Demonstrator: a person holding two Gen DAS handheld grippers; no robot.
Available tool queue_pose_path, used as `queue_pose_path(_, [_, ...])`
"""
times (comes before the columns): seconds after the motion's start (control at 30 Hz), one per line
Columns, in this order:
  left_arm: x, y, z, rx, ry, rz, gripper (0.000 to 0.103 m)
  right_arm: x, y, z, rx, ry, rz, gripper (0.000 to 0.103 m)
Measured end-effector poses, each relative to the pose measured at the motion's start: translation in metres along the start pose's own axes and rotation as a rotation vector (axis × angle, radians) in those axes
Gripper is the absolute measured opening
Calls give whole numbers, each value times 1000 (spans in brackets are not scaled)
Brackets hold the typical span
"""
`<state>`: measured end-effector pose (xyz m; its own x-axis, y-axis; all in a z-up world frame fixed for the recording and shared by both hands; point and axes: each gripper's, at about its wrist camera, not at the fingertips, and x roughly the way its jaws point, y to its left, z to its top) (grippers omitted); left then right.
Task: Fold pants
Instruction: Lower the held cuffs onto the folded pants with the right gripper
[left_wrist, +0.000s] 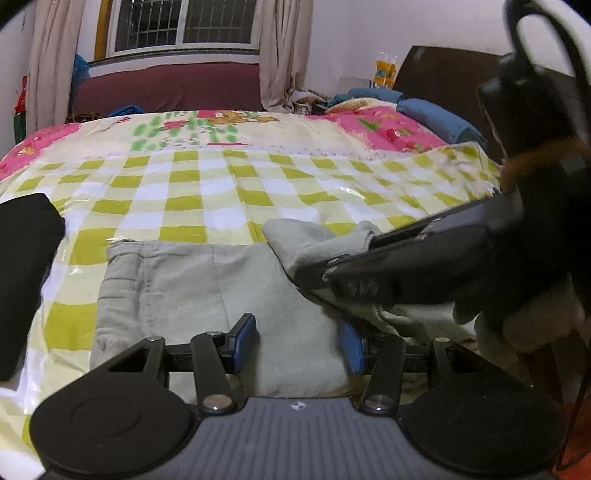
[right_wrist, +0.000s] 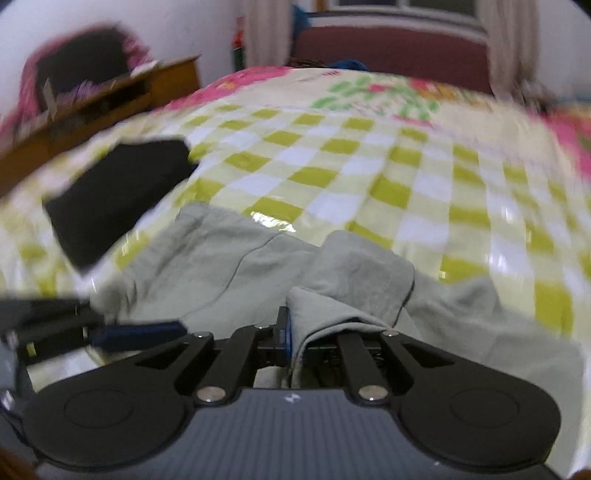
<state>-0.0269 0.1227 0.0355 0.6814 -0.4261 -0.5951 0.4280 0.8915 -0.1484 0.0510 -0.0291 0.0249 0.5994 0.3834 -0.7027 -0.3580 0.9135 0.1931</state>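
Grey-green pants (left_wrist: 177, 288) lie on the checked bed cover (left_wrist: 221, 184), waistband toward the left. My left gripper (left_wrist: 297, 345) hovers low over them, its blue pads wide apart and pressing on nothing. From the right, my right gripper (left_wrist: 325, 275) reaches in, pinching a raised fold of the pants. In the right wrist view that gripper (right_wrist: 295, 328) is shut on the cloth, which drapes over its right finger and hides it. The rest of the pants (right_wrist: 229, 266) spread out ahead of it. A blue pad of the left gripper (right_wrist: 136, 336) shows at the lower left.
A black folded garment (left_wrist: 26, 266) (right_wrist: 118, 192) lies on the bed left of the pants. Blue bedding (left_wrist: 439, 118) and a dark headboard (left_wrist: 443, 74) stand at the far right, a maroon sofa (left_wrist: 166, 88) beyond the bed, and a wooden desk (right_wrist: 92, 110) alongside.
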Motion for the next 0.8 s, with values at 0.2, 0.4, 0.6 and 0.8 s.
queue_pose_path(0.2, [-11, 3, -4, 9, -30, 21, 64, -6, -50, 1, 404, -5, 171, 40])
queue_pose_path(0.4, [-22, 10, -8, -16, -53, 26, 64, 1, -80, -8, 752, -51, 228, 17])
queue_pose_path(0.6, [-35, 20, -15, -63, -90, 42, 64, -13, 1, 24, 188, -164, -46, 5])
queue_pose_path(0.8, [-49, 28, -30, -61, -70, 103, 64, 6, 129, -17, -691, -232, -111, 4])
